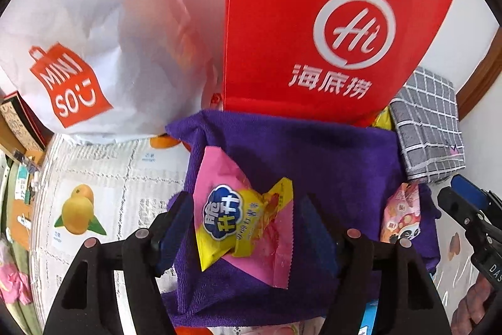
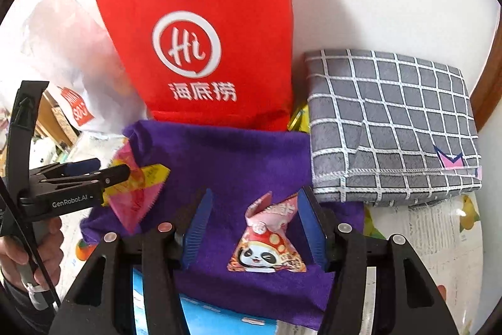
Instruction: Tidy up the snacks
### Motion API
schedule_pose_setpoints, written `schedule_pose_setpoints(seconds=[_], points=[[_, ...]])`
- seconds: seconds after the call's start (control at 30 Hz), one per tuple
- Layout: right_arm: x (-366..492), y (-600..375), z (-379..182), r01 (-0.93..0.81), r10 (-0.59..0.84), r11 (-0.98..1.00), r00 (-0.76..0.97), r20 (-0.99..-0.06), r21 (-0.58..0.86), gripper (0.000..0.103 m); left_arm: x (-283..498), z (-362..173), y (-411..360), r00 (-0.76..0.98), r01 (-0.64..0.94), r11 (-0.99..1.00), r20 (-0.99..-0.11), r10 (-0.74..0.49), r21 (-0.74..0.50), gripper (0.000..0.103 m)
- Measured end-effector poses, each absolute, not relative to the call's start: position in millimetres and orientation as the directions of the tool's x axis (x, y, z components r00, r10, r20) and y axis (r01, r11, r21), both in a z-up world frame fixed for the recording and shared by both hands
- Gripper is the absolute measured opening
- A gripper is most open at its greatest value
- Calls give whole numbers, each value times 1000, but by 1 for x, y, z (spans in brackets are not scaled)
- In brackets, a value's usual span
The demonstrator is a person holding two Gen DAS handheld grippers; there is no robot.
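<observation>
While tilted steeply down | left gripper point(image 1: 248, 228) apart over snack packet point(image 1: 241, 218) | right gripper point(image 2: 254, 228) apart over panda packet point(image 2: 266, 247)

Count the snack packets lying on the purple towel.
2. The pink-and-yellow plastic packet lies toward the purple terry towel's left side; the pink panda-print packet lies toward its right. Others may be hidden behind the red paper bag.
</observation>
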State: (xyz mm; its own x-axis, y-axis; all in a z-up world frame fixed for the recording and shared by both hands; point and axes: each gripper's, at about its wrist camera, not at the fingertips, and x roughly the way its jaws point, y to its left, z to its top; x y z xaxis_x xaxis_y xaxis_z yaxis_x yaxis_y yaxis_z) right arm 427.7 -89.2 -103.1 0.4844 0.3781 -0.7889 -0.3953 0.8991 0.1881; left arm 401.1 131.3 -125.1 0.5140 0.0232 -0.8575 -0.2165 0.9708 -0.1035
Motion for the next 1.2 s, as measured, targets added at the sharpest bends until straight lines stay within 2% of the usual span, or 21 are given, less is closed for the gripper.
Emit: schedule_pose_setpoints(seconds=[0.2,0.37,0.53,0.77,0.9,1.2], points=[[414,-91,-84,-378,382,907,556,-738,184,56,391,-103,124,576,-165,979,-817,-3,-120,69],[383,-81,-60,-415,361,905,631,-687,94,56,375,-78,117,629,-116,983,-776,-41,-146,69],[345,-80,-51,-465,414,875,577,-704,133,56,356,-51,105,661,-96,989,-750,-24,-116,69],[274,-98,-55,-463,387,879,556,-736,112,54,316,-19,90,697,-50,994,-716,-37,-100,69],[245,-109,-68,-465,396,875,520,-757,139,54,290,-22,96,669,-45,989,-740,-72,-138,69],[191,-106,-117,-518,427,838,430,-795,170,54,221,-41,123,645,-103,983,-763,-48,-149,69]])
